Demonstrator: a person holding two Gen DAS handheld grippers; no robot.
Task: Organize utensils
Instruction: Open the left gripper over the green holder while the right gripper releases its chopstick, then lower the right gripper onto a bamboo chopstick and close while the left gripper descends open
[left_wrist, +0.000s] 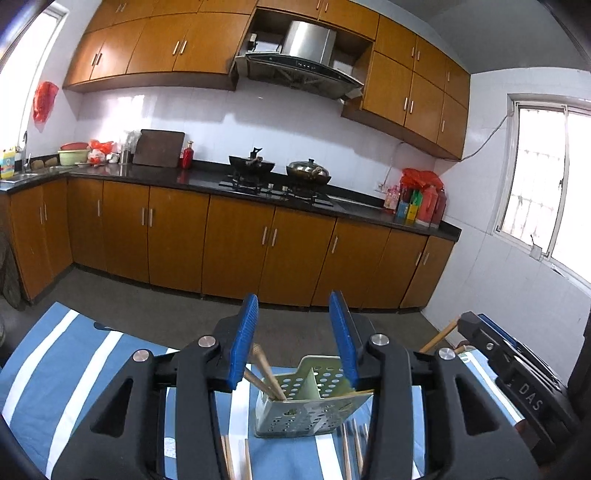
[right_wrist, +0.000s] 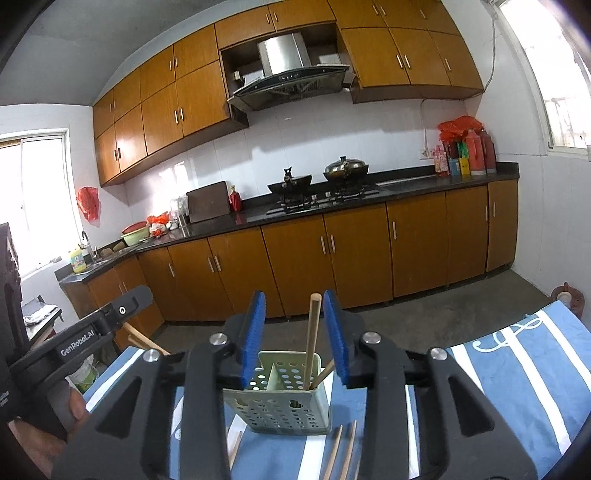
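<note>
A pale green perforated utensil holder (left_wrist: 306, 406) (right_wrist: 280, 410) with a middle divider stands on the blue-and-white striped cloth (left_wrist: 74, 369) (right_wrist: 517, 387). Wooden chopsticks (left_wrist: 264, 373) lean in one compartment, just beside my left gripper's (left_wrist: 293, 306) left pad; its jaws are apart and nothing is pressed. In the right wrist view one chopstick (right_wrist: 312, 332) stands upright in the holder between the open jaws of my right gripper (right_wrist: 294, 299), close to the right pad, not clamped. Loose chopsticks (left_wrist: 351, 446) (right_wrist: 343, 450) lie on the cloth in front of the holder.
Each view shows the other gripper's black body (left_wrist: 517, 369) (right_wrist: 85, 339) at its edge, with a hand (right_wrist: 74, 406) under one. Beyond the table edge lies grey floor, then wooden cabinets and a dark counter (left_wrist: 207, 181) with a wok and lidded pot on the stove.
</note>
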